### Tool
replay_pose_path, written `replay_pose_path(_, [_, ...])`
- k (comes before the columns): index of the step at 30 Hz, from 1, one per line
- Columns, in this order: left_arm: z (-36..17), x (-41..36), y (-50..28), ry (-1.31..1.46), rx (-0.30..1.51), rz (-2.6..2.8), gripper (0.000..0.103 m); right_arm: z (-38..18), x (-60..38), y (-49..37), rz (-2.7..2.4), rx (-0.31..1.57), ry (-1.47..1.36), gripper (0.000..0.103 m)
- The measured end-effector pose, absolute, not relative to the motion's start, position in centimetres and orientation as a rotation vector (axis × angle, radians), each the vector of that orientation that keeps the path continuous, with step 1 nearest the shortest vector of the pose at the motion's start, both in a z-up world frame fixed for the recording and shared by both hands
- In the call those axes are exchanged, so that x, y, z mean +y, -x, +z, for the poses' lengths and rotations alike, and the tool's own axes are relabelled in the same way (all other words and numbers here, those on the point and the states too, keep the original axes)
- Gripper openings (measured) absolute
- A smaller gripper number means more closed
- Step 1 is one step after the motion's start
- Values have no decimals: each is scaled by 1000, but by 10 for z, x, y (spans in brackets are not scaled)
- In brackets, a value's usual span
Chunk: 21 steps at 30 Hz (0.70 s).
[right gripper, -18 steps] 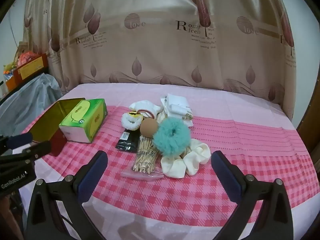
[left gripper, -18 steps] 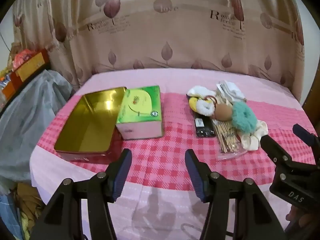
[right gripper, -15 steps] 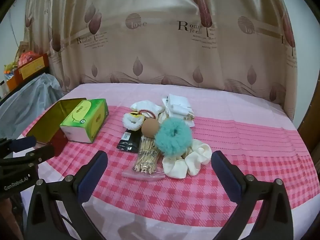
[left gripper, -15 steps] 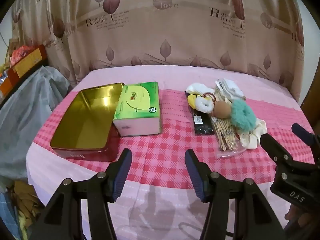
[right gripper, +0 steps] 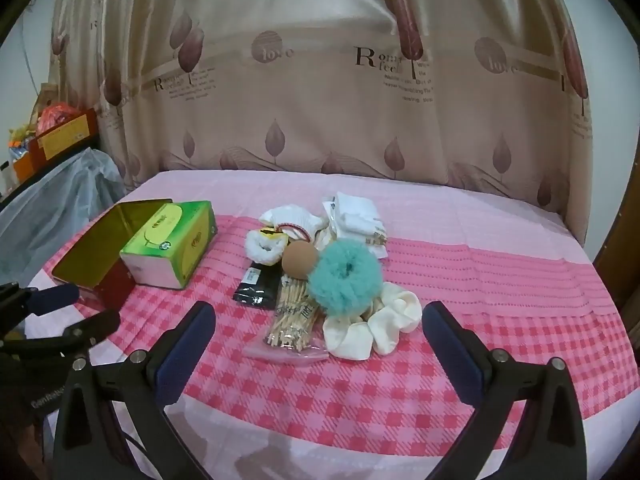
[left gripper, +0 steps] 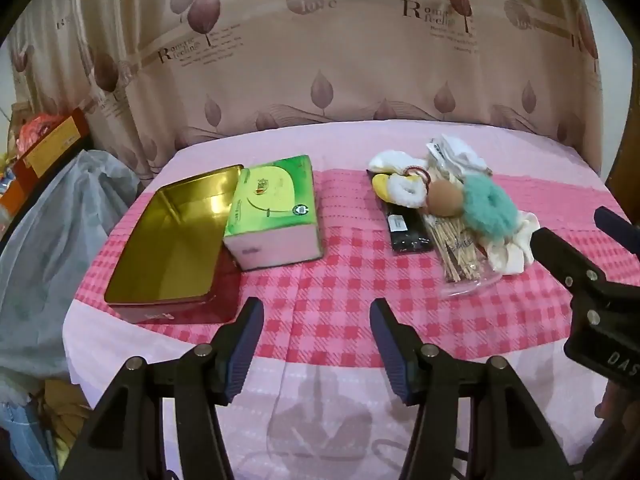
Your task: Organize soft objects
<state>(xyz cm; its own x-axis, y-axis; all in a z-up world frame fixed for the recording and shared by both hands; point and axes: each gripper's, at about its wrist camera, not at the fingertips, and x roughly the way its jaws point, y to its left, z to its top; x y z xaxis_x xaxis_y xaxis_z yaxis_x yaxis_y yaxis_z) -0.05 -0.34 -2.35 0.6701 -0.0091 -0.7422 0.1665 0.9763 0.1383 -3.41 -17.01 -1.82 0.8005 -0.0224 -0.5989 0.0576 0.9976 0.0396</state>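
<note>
We see a glossy gold metal tin (left gripper: 168,240) left of centre, next to a shiny printed tissue pack (left gripper: 276,212). Table cover (left gripper: 320,300) is matt woven cloth, pink check. Teal scrunchie (right gripper: 345,277) is fluffy plush; cream scrunchie (right gripper: 372,326) is smooth satin-like. Wooden sticks (right gripper: 290,320) sit in a clear glossy plastic bag. Curtain (right gripper: 320,80) at top has a satin sheen. Gripper pads (right gripper: 184,344) look like ribbed matt rubber.

Pink checked table (right gripper: 500,280) bears gold tin (left gripper: 176,236), green tissue box (left gripper: 276,212), heaped soft items (right gripper: 344,276).
</note>
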Motion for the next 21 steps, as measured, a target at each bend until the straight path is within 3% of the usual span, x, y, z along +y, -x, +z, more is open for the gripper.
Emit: replay_pose_path(21, [-19, 2, 0, -184, 832, -63, 57, -15, -168, 35, -32, 630, -49, 103])
